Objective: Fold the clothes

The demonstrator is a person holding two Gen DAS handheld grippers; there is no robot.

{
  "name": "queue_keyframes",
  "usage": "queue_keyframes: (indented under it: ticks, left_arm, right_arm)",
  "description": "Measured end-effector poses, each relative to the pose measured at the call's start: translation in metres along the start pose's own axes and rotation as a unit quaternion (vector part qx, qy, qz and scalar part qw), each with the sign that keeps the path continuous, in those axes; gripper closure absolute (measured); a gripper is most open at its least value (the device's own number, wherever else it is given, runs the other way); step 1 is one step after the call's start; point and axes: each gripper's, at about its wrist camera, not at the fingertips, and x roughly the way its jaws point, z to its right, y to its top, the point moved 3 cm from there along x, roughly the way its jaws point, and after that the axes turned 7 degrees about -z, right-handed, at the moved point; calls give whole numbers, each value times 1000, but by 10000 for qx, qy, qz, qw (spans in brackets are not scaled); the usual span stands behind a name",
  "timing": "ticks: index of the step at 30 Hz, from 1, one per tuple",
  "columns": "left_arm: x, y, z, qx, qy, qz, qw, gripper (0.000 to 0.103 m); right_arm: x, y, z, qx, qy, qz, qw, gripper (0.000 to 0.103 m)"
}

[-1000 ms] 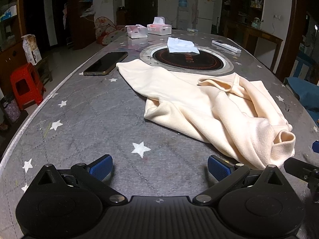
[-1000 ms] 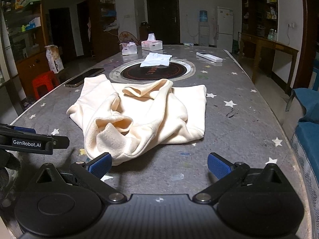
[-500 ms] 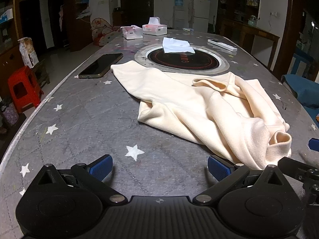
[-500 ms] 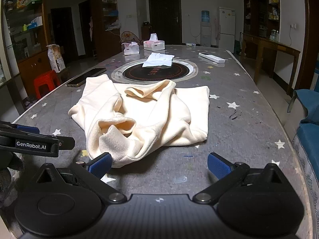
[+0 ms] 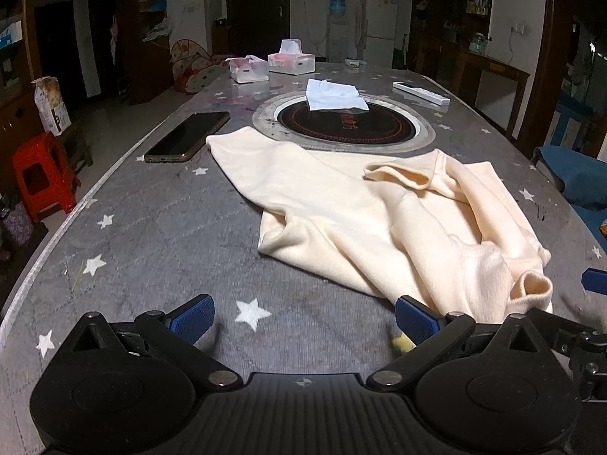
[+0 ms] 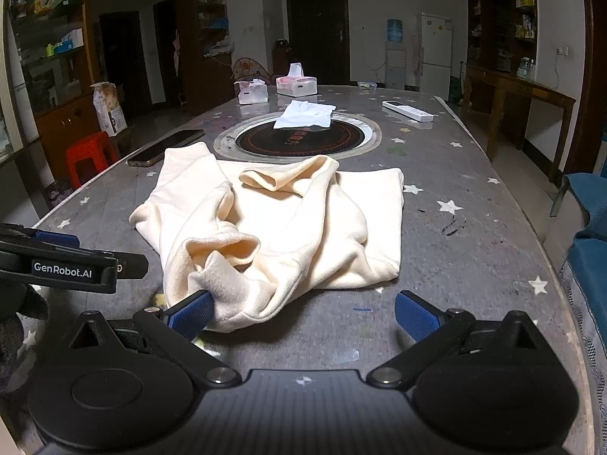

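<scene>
A cream sweatshirt lies crumpled on the grey star-patterned table; it also shows in the right wrist view. My left gripper is open and empty, low over the table, its right finger beside the garment's near cuff. My right gripper is open and empty, its left finger touching the garment's near edge. The left gripper's body shows at the left of the right wrist view.
A phone lies left of the garment. A round hotplate with a white tissue sits behind it. Two tissue boxes and a remote lie farther back. A blue chair stands right; a red stool stands left.
Both grippers have moved forward and closer to the garment. The right gripper's left finger now touches the near edge of the cloth. The garment has not moved.
</scene>
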Motion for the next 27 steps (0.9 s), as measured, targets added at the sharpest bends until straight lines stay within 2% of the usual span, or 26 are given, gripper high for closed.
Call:
queue_keyframes:
  ticks: [14,27]
  left_arm:
    - [1,31,16,172,-271,173,9993,0]
    - [13,52,41,451,-293,204,9983,0]
  right_arm:
    - [-1,16,4,46,128,130,9998,0]
    - [2,29,9,86,108,177,9997,0]
